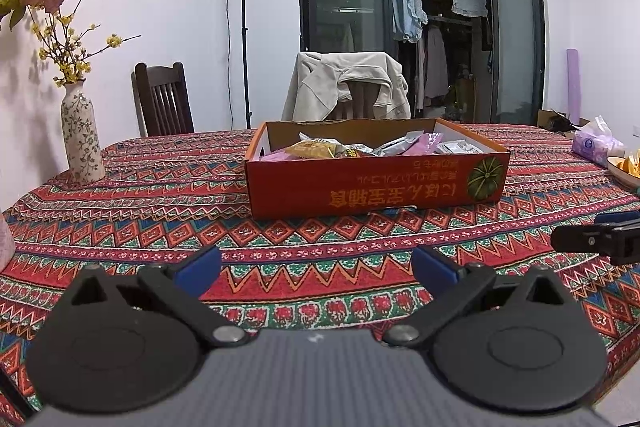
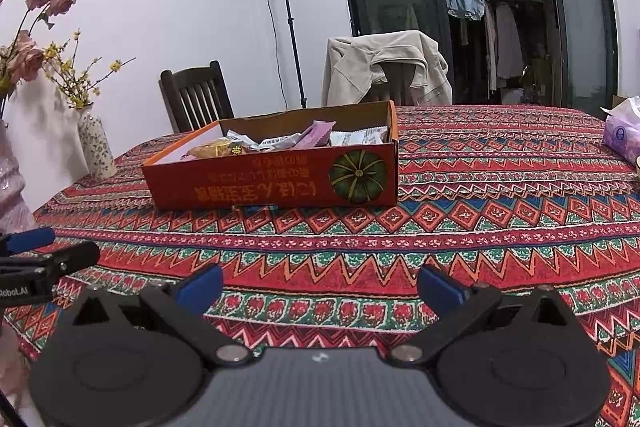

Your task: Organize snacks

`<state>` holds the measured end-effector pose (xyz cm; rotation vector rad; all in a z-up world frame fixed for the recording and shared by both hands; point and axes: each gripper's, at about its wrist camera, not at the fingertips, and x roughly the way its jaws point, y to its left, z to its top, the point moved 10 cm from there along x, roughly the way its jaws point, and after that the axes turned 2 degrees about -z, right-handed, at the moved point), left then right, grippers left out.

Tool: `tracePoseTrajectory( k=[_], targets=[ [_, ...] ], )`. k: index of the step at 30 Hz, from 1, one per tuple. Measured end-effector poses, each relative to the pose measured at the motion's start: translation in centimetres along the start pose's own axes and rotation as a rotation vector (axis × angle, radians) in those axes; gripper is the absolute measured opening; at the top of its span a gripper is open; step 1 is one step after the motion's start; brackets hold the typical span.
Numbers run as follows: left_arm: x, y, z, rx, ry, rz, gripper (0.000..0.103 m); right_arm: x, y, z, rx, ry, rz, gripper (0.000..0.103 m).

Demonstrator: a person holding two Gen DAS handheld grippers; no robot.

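Your right gripper (image 2: 320,287) hovers wide open and empty over the patterned tablecloth (image 2: 480,207), facing the orange box (image 2: 272,187) of snack packets (image 2: 280,141), with your left gripper (image 2: 44,251) at left edge.

Orange-red box (image 1: 372,187), green pumpkin print; tablecloth (image 1: 160,211) red-green-blue zigzag bands; blue-padded jaws.
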<state>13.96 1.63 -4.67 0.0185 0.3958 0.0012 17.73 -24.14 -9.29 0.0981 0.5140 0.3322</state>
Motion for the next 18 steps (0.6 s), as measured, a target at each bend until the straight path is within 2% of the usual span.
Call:
tracePoseTrajectory(
  k=[18],
  targets=[
    [-0.08, 0.16, -0.18, -0.01, -0.01, -0.005, 0.103, 0.22, -0.04, -0.56, 0.007, 0.022, 0.002, 0.103]
  ],
)
